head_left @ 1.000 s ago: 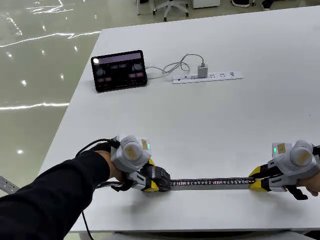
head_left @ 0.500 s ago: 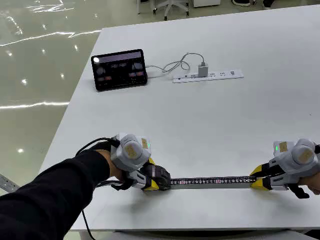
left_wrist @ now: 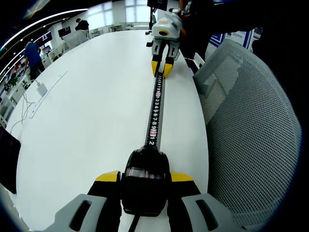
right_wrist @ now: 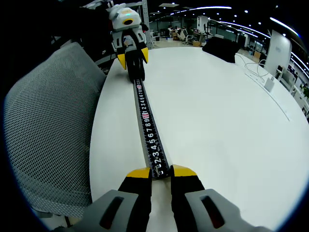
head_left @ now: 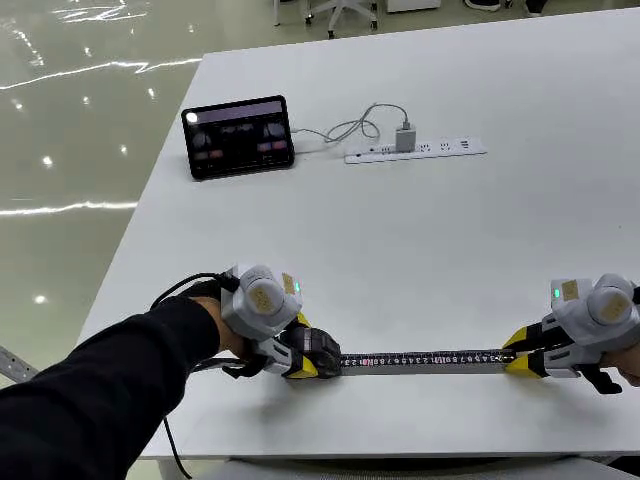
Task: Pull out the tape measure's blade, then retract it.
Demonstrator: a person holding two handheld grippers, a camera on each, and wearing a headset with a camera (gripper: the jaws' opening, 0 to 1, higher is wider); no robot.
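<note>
One wide white workbench (head_left: 420, 240) carries everything; a tablet (head_left: 238, 137) and a power strip (head_left: 415, 153) lie far back, well apart from the work. Near the front edge the tape measure's blade (head_left: 425, 359) lies flat and straight between both grippers, probably so that it does not bend. The black case (left_wrist: 145, 179) sits at its left end. The left gripper (head_left: 303, 362) has its jaws closed around the black case to anchor it. The right gripper (right_wrist: 160, 173), jaws nearly together, pinches the blade's tip and holds it taut; a slow retraction seems the next step.
</note>
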